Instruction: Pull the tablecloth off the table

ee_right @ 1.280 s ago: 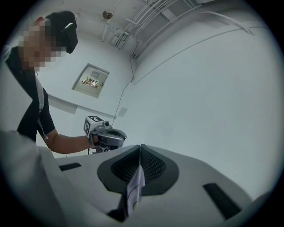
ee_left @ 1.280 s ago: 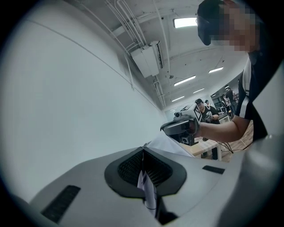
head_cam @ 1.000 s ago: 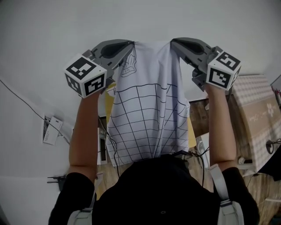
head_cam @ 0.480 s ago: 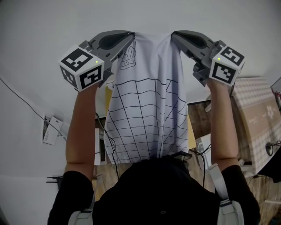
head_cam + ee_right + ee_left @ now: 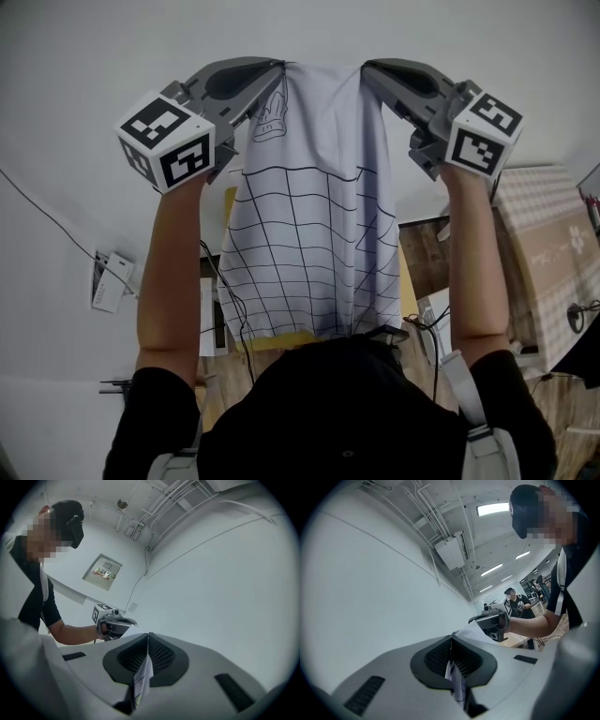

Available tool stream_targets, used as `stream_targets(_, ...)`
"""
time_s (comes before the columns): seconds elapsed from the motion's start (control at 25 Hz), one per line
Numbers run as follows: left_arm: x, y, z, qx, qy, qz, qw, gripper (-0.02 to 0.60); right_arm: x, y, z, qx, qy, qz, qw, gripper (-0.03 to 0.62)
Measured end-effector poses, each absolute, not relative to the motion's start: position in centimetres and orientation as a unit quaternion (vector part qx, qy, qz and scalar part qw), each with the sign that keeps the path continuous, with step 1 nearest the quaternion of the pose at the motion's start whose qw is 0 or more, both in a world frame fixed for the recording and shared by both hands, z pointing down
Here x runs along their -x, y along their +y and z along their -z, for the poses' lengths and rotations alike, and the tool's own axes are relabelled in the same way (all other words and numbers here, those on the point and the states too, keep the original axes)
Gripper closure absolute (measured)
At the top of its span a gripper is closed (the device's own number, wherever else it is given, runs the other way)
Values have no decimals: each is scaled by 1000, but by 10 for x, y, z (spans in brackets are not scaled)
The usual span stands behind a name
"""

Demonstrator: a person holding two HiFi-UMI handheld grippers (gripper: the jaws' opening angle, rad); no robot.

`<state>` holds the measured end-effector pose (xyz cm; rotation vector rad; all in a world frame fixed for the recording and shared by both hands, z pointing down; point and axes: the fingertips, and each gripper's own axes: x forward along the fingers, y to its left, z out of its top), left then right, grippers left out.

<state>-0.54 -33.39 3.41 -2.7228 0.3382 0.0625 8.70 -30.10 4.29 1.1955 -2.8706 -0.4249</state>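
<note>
A white tablecloth (image 5: 314, 234) with a black grid and a small crown drawing hangs down in front of the person, held up high by its two top corners. My left gripper (image 5: 279, 66) is shut on the left corner, and a strip of the cloth (image 5: 454, 681) shows pinched between its dark pads. On the right corner my right gripper (image 5: 364, 67) is shut too, with the cloth edge (image 5: 143, 679) clamped between its pads. The lower edge of the cloth reaches the person's black shirt. The table is hidden behind the cloth.
A white wall (image 5: 112, 75) fills the background. On the floor below lie a white power strip (image 5: 111, 277) and cables (image 5: 230, 300). A checked cloth covers another table (image 5: 544, 234) at the right. A yellow surface (image 5: 230, 202) peeks out beside the cloth. Another person (image 5: 513, 602) stands far off.
Both grippers have risen a little with the tablecloth still in them. The lower edge of the cloth has lifted, and a yellow strip shows beneath it.
</note>
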Motion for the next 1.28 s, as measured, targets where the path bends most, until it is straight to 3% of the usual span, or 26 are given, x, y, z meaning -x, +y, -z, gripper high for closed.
stream_targets(1.28,6,-340,-60,982,114,-15,153,569,-86,-316,-68,-373,-922,100,0,572)
